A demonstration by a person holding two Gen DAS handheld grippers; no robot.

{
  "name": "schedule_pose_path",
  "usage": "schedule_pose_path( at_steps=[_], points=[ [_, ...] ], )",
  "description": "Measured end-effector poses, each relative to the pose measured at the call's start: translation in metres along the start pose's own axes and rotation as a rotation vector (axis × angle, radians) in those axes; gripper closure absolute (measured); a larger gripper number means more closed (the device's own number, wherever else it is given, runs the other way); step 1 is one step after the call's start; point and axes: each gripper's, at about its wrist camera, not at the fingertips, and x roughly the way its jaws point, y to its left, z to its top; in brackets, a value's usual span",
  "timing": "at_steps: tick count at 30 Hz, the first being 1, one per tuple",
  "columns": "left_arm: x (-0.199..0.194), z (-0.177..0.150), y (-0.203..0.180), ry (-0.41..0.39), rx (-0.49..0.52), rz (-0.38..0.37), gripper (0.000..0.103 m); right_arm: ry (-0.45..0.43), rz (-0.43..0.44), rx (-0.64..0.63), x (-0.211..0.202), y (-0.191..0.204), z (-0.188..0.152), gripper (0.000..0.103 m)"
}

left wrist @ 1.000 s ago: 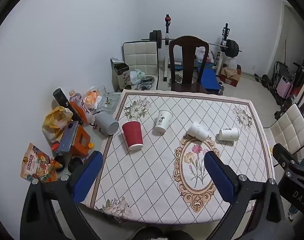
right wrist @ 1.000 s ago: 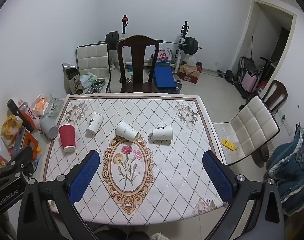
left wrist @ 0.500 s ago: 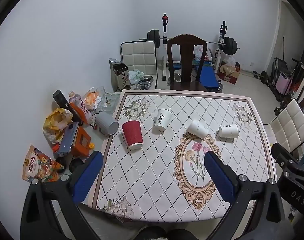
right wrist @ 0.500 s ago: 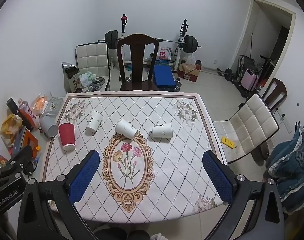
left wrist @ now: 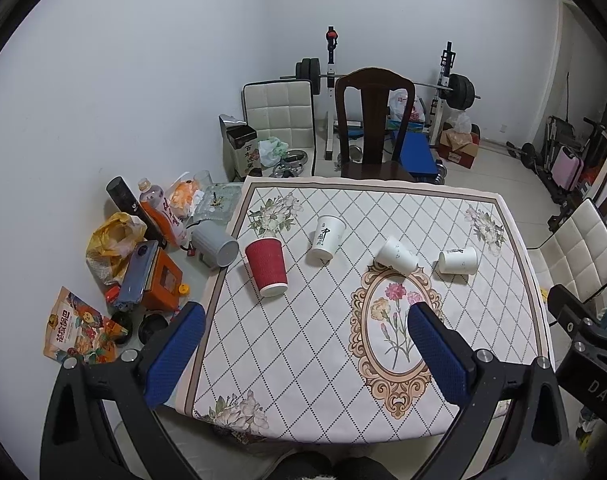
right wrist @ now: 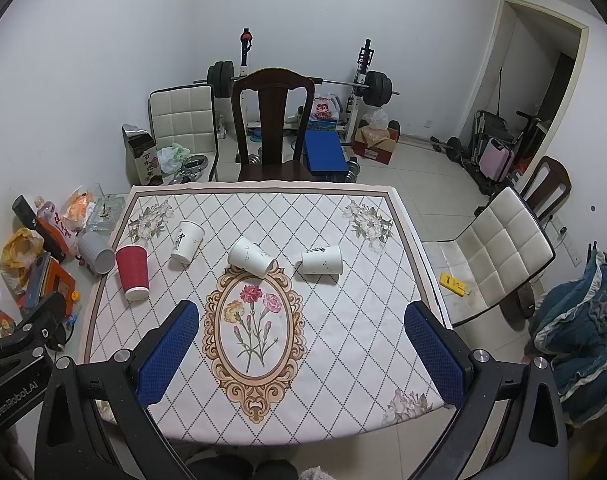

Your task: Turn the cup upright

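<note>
Several paper cups lie on the patterned tablecloth (left wrist: 303, 344). A red cup (left wrist: 266, 266) (right wrist: 133, 273) stands upside down at the left. A white cup (left wrist: 326, 239) (right wrist: 186, 242) stands upside down beside it. Two white cups lie on their sides: one (left wrist: 396, 254) (right wrist: 250, 257) at the oval's top, one (left wrist: 457, 260) (right wrist: 322, 259) to its right. My left gripper (left wrist: 303, 340) is open and empty above the table's near half. My right gripper (right wrist: 301, 338) is open and empty, high above the near edge.
A dark wooden chair (left wrist: 374, 128) stands at the table's far side. A white chair (right wrist: 499, 256) stands at the right. Bottles, bags, a grey cup (left wrist: 215, 245) and boxes crowd the table's left strip. Weight equipment stands at the back wall.
Both grippers have risen and drawn back a little; the table looks slightly smaller and lower in both views. The cups have not moved.
</note>
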Motion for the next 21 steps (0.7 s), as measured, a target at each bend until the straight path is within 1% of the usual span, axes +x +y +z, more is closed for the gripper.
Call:
schedule_pose_path(
  at_steps=[21],
  points=[
    [0.0005, 0.0008, 0.0021, 0.003, -0.002, -0.005, 0.000, 0.001, -0.003, 0.000, -0.0017, 0.0013, -0.0008, 0.000]
  ],
)
